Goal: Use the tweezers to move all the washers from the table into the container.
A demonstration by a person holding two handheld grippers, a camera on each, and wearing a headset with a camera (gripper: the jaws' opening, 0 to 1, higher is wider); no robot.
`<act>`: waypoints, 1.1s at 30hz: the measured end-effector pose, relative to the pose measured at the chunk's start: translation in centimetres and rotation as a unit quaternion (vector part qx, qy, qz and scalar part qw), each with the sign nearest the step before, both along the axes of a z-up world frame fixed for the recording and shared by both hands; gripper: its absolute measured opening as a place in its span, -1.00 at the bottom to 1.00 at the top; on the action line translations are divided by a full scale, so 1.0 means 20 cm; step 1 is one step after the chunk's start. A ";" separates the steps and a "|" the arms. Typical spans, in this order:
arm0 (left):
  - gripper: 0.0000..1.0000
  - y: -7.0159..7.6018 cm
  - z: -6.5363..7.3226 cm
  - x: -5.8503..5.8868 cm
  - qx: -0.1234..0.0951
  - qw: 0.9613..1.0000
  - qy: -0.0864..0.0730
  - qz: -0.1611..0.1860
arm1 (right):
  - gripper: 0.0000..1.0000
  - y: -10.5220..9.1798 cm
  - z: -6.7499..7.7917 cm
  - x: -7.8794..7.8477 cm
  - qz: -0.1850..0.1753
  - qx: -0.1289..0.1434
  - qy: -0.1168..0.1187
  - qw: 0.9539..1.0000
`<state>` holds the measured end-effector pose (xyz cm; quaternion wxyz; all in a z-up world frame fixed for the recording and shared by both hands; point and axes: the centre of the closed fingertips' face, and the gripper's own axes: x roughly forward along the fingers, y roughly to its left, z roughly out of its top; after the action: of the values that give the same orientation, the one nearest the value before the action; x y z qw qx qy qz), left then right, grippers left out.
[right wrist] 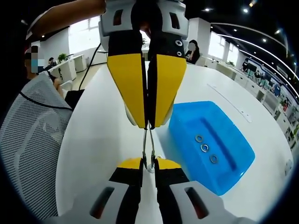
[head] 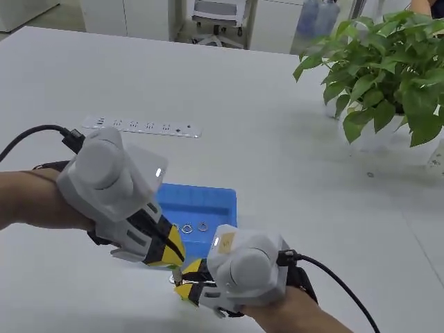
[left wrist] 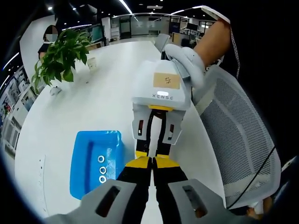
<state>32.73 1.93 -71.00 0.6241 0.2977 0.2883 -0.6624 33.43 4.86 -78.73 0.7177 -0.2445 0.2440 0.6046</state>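
The blue container point(head: 208, 200) point(left wrist: 86, 154) point(right wrist: 229, 154) lies on the white table and holds three washers point(head: 186, 228) point(left wrist: 101, 169) point(right wrist: 204, 147) in a row. Just in front of its near edge my two grippers meet tip to tip. My left gripper point(head: 173, 251) point(left wrist: 153, 162) point(right wrist: 148, 122) is shut on thin metal tweezers point(right wrist: 148, 142). The tweezers' legs run down between the yellow tips of my right gripper point(head: 182, 281) point(left wrist: 153, 148) point(right wrist: 149, 164), which is closed against them. A small pale piece sits at the tweezers' tips; I cannot tell whether it is a washer.
A white power strip point(head: 142, 127) lies beyond the container. A potted plant point(head: 381, 76) point(left wrist: 60, 56) stands at the table's far right. A grey mesh chair point(left wrist: 238, 140) point(right wrist: 32, 130) is at the table's near edge. Open table surrounds the container.
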 end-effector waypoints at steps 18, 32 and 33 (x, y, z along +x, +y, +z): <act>-0.89 -0.01 -0.02 0.03 -0.002 1.000 -0.003 0.004 | -0.78 -0.01 -0.03 0.01 -0.008 -0.001 0.014 1.000; -0.89 -0.03 -0.02 0.03 -0.004 1.000 -0.002 0.004 | -0.83 -0.01 -0.03 0.01 -0.014 -0.004 0.031 0.999; -0.89 -0.03 -0.02 0.03 -0.004 1.000 -0.002 0.004 | -0.83 -0.01 -0.03 0.01 -0.014 -0.004 0.032 0.999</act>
<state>33.43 1.41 -71.48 0.6284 0.2955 0.2858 -0.6604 33.66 4.63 -79.35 0.7170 -0.2247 0.2727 0.6009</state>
